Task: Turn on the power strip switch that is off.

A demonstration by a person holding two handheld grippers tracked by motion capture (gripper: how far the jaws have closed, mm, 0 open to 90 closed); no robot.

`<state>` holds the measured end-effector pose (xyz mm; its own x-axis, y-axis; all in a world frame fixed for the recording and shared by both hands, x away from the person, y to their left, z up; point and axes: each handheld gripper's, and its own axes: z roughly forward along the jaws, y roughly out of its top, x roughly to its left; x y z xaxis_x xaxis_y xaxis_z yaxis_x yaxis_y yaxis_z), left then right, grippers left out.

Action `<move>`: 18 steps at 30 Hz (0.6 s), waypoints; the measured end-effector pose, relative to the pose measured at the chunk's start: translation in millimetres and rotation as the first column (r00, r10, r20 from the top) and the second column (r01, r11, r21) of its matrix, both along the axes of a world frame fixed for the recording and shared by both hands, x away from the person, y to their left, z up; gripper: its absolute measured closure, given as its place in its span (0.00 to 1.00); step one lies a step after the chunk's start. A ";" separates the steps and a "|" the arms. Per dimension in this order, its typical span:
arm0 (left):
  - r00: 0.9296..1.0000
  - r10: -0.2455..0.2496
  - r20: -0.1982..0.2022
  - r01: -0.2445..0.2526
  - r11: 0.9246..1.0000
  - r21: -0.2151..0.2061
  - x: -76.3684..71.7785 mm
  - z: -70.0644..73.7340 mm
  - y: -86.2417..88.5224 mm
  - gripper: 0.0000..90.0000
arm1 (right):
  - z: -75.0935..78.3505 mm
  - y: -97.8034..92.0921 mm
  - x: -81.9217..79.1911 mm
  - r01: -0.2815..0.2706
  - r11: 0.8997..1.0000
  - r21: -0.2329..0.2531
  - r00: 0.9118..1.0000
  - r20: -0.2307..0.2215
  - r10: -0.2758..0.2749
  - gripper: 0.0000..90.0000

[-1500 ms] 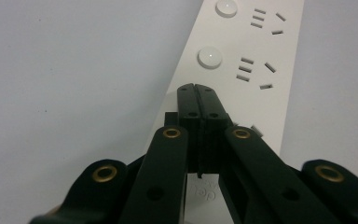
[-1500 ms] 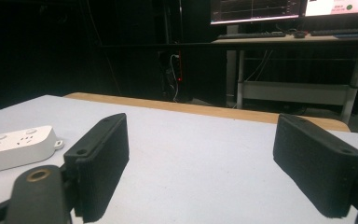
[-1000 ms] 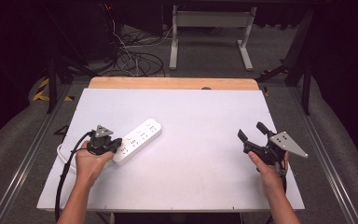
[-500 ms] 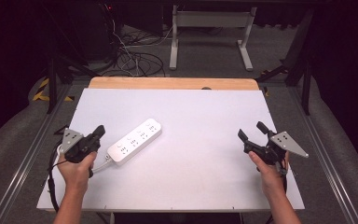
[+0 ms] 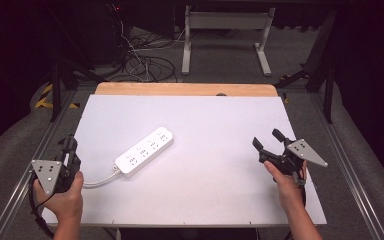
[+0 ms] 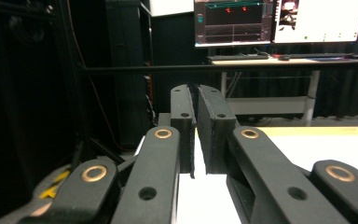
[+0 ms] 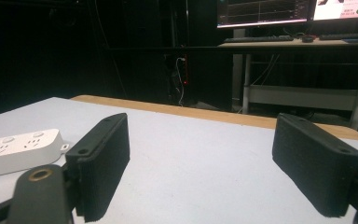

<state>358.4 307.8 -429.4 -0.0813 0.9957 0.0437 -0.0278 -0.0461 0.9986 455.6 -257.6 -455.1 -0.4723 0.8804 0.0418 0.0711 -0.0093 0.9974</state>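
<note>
A white power strip [image 5: 145,150] lies at an angle on the white table [image 5: 205,115], left of centre, and its white cable [image 5: 99,182] curls off its near end. My left gripper [image 5: 69,148] is held at the table's left edge, apart from the strip. In the left gripper view its jaws [image 6: 196,95] stand shut with nothing between them. My right gripper [image 5: 267,139] hovers near the right edge, open and holding nothing. The right gripper view has the wide-open right gripper [image 7: 200,154] low over the table, with the power strip [image 7: 16,148] at far left.
A wooden strip [image 5: 185,89] borders the table's far edge. Beyond it are a metal stand [image 5: 225,35] and loose cables [image 5: 140,62] on the floor. Metal rails [image 5: 352,170] run along both sides. Monitors [image 6: 279,21] and a desk stand in the distance.
My left gripper has drawn back leftward from the power strip's near end to the table's left edge. The right gripper has stayed where it was, still open.
</note>
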 end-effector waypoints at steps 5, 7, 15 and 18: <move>1.000 -0.001 -0.014 0.001 1.000 0.008 1.9 -2.1 1.4 0.91 | -0.6 1.6 1.4 -0.002 1.000 -0.001 1.000 -0.002 0.002 0.22; 1.000 0.009 -0.002 -0.009 1.000 0.003 4.9 -3.9 1.4 0.80 | -0.6 2.0 1.6 0.000 1.000 -0.003 1.000 -0.001 0.000 0.22; 0.993 0.088 0.075 -0.089 0.996 0.012 18.6 -11.6 -1.2 0.11 | -0.3 0.5 0.8 0.005 1.000 -0.001 1.000 -0.003 -0.005 0.22; 0.996 0.067 0.059 -0.068 0.998 0.007 21.3 -12.6 -2.4 0.07 | -0.1 0.2 0.3 0.005 1.000 -0.002 1.000 -0.002 -0.005 0.21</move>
<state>379.7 305.4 -441.9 -0.1511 0.9875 0.0459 -0.0824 -0.0589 0.9949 455.9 -257.4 -455.2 -0.4679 0.8828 0.0410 0.0729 -0.0077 0.9973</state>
